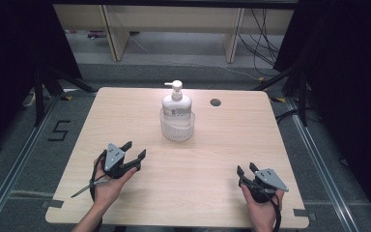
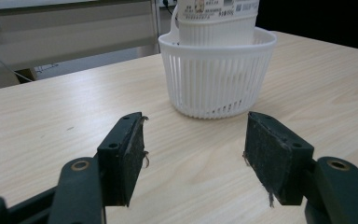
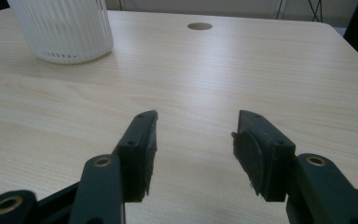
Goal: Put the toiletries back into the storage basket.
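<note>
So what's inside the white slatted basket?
A white pump bottle stands upright in the basket. Its base, and anything beneath it, is hidden by the basket's wall.

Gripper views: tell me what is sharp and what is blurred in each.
Left gripper view: the basket and table grain are sharp, the left tongs slightly soft at the bottom edge. Right gripper view: the right tongs look soft, the table hole clear.

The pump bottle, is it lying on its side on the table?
No, the pump bottle stands upright inside the white basket, its pump head pointing up, near the middle of the table.
</note>
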Available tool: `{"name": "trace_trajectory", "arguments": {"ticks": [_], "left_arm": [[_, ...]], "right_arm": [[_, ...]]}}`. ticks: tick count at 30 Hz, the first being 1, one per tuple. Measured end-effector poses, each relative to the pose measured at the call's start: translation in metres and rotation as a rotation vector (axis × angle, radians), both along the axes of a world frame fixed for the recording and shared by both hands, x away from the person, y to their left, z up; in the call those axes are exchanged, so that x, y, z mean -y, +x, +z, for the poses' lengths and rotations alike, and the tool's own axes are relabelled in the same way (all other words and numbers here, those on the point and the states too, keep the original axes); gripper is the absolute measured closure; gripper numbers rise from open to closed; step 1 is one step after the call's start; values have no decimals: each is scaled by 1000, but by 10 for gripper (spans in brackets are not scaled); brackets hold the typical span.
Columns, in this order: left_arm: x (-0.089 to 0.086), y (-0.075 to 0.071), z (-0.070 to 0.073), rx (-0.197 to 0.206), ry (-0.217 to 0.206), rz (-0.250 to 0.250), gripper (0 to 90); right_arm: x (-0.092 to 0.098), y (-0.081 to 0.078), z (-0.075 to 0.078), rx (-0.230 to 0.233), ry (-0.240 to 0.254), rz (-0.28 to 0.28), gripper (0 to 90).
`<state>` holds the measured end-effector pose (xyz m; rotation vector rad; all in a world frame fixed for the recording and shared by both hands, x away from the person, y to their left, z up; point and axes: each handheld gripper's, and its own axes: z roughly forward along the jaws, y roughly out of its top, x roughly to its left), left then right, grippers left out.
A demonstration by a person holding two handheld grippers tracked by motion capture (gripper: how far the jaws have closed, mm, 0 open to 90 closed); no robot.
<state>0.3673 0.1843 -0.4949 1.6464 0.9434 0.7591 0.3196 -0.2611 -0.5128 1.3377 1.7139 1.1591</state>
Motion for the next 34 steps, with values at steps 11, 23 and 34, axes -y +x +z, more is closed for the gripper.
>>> {"name": "trace_trajectory", "arguments": {"ticks": [11,23,34], "left_arm": [[-8,-6,-19,-4,-11,14,363],[-12,-7,-27,1,-2,1,349],[-9,-8,-27,4,25,-17,348]], "right_arm": [[-2,0,-1,-14,26,8,488],[-1,0,0,6,-7,10,487],[-2,1,-2,3,25,12,483]]}}
